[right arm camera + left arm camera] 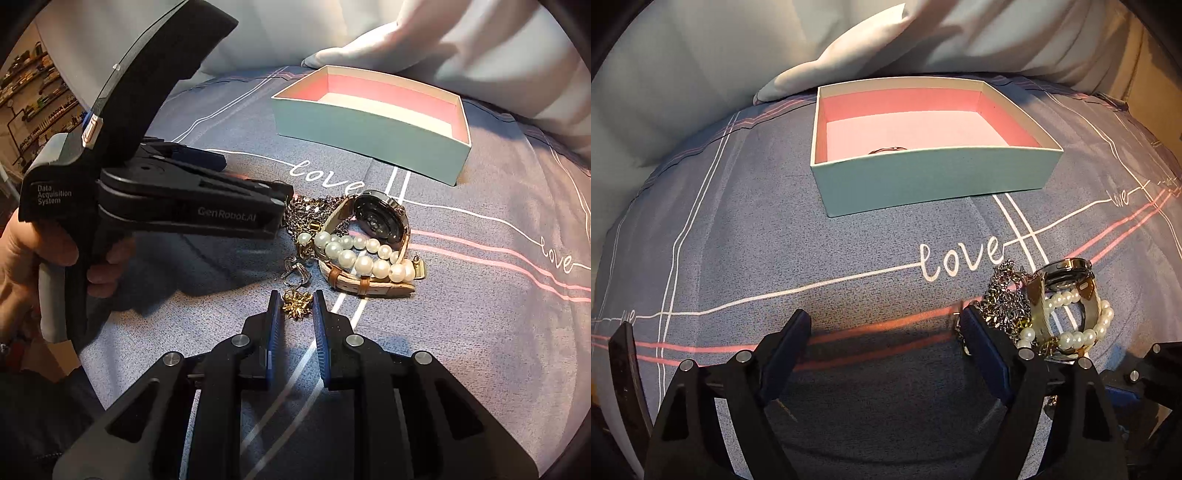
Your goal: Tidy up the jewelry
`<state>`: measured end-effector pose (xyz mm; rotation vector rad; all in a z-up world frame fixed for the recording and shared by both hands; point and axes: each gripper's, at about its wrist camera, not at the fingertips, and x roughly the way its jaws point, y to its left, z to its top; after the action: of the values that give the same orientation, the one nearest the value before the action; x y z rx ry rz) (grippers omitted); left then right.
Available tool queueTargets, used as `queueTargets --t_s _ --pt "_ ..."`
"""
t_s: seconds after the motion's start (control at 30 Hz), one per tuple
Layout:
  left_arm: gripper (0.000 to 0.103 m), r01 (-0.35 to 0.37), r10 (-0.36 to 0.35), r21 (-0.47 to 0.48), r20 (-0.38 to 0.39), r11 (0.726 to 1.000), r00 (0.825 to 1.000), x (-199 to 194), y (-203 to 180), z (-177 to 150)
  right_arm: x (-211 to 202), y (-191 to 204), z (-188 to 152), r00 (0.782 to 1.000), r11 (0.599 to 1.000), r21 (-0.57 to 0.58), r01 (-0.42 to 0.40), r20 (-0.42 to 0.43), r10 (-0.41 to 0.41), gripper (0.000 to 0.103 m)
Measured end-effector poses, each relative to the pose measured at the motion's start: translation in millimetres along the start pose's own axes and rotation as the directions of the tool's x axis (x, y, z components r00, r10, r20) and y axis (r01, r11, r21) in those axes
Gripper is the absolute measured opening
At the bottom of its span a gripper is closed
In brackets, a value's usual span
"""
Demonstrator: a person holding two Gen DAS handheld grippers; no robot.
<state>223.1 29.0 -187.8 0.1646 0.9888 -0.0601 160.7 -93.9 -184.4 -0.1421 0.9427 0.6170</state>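
Note:
A teal box with a pink inside sits on the bed, and a thin ring lies in it by the near wall. My left gripper stands open over bare sheet. The jewelry pile lies just outside its right finger: a silver chain, a watch and a pearl bracelet. In the right wrist view my right gripper is shut on a small gold flower ornament at the pile's near edge. A silver ring lies just beyond it, in front of the watch and pearls.
The blue-grey sheet carries white lines and "love" lettering. A white pillow lies behind the box. A hand holds the left tool at the left of the right wrist view. Shelves stand far off to the left.

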Motion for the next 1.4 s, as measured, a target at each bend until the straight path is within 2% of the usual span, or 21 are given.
queueTargets --t_s 0.1,0.17,0.23,0.27,0.33,0.37,0.47,0.63,0.87,1.03,1.2,1.27,1.4 --pt "0.081 -0.001 0.001 -0.003 -0.001 1.0 1.0 3 -1 0 1 0 0 1.0 1.0 -0.002 -0.001 -0.001 0.001 0.018" --pt "0.074 0.004 -0.004 -0.009 0.008 1.0 1.0 2 0 -1 1 0 0 1.0 1.0 -0.003 0.0 0.0 0.0 0.018" --pt "0.053 0.005 -0.005 0.002 0.021 1.0 1.0 -1 -2 0 1 0 0 1.0 1.0 -0.004 0.001 0.001 -0.001 0.018" --pt "0.046 0.005 -0.005 0.003 0.027 1.0 1.0 -2 -3 1 1 1 0 1.0 1.0 -0.008 0.002 0.0 -0.002 0.018" --pt "0.023 0.016 -0.016 0.007 0.03 1.0 0.999 -3 -4 2 0 2 0 1.0 1.0 -0.012 0.004 0.002 -0.004 0.018" --pt "0.019 0.019 -0.019 0.006 0.034 1.0 0.999 -4 -4 3 0 2 0 1.0 1.0 -0.01 0.004 0.004 -0.004 0.018" --pt "0.019 0.051 -0.05 -0.02 0.035 0.999 0.998 -5 1 3 -6 0 -1 1.0 1.0 0.002 0.006 0.017 -0.006 0.018" --pt "0.019 0.146 -0.14 -0.12 0.059 0.982 0.988 -20 22 4 -28 -7 1 0.997 1.0 0.025 0.011 0.071 -0.013 0.018" --pt "0.019 0.195 -0.18 -0.16 0.103 0.968 0.978 -42 30 16 -41 -16 14 0.993 0.999 0.028 0.041 0.108 -0.044 0.018" --pt "0.019 0.2 -0.182 -0.144 0.132 0.969 0.974 -51 24 47 -58 -28 47 0.981 0.998 0.008 0.066 0.18 -0.066 0.018" --pt "0.019 0.189 -0.165 -0.143 0.169 0.972 0.972 -54 24 89 -67 -40 98 0.958 0.992 -0.036 0.123 0.267 -0.109 0.018" --pt "0.019 0.178 -0.152 -0.153 0.165 0.972 0.974 -50 27 104 -64 -46 116 0.954 0.992 -0.033 0.123 0.28 -0.109 0.018" --pt "0.019 0.155 -0.133 -0.173 0.134 0.973 0.982 -35 31 122 -42 -59 142 0.96 0.991 -0.03 0.133 0.253 -0.121 0.018"
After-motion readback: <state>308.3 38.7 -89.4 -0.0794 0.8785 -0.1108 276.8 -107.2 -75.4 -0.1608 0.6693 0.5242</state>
